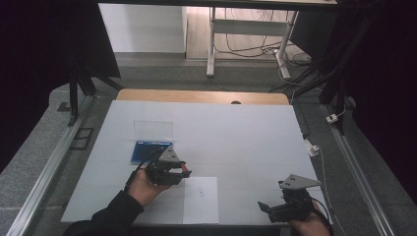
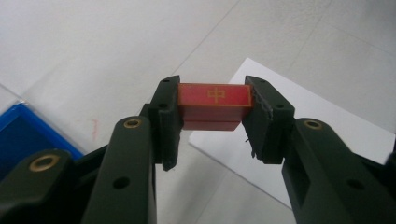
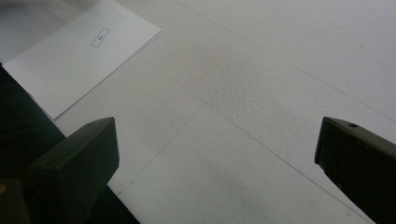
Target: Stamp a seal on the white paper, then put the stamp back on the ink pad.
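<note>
At the near left of the white worktop, a hand angles the left claw rightward, pinching a small red rectangular block above the white paper sheet. Near right, the right claw rests low, jaws spread wide.

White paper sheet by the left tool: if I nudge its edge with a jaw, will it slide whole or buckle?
The paper sheet looks thin and flat on the table, so probably floppy and light: a nudge may slide it, though a low jaw could curl the edge. It seems hard to pinch flat.
</note>
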A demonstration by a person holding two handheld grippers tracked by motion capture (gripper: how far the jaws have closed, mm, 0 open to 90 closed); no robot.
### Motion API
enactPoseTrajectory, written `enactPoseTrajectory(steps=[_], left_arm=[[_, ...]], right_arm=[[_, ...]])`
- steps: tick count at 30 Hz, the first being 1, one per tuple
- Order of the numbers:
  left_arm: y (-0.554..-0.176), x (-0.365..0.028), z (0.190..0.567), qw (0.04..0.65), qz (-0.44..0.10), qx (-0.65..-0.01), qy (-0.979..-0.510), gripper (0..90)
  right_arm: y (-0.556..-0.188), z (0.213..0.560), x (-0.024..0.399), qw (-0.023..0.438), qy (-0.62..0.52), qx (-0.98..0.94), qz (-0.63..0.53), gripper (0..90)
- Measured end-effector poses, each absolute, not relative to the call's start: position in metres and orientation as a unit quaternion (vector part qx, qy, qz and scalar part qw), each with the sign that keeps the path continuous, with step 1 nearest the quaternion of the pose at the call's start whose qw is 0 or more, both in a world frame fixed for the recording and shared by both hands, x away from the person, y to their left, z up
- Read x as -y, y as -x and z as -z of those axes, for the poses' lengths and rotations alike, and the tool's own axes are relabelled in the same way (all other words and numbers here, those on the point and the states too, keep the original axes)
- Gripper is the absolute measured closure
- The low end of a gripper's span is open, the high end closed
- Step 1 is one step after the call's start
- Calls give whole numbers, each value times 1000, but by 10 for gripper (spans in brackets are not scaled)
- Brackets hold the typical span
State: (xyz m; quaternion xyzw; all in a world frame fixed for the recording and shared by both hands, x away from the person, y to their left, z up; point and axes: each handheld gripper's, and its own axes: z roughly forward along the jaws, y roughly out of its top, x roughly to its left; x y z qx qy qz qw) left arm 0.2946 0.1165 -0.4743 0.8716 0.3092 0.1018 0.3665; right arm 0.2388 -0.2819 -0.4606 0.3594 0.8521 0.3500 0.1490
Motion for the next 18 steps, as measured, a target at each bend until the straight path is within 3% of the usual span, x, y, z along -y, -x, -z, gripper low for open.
enactPoseTrajectory(steps=[18], left_arm=[[-304,-140,470,374,-113,-348,-852,581]], right_arm=[[-239,461,282,148,-359,-853,-350,3]])
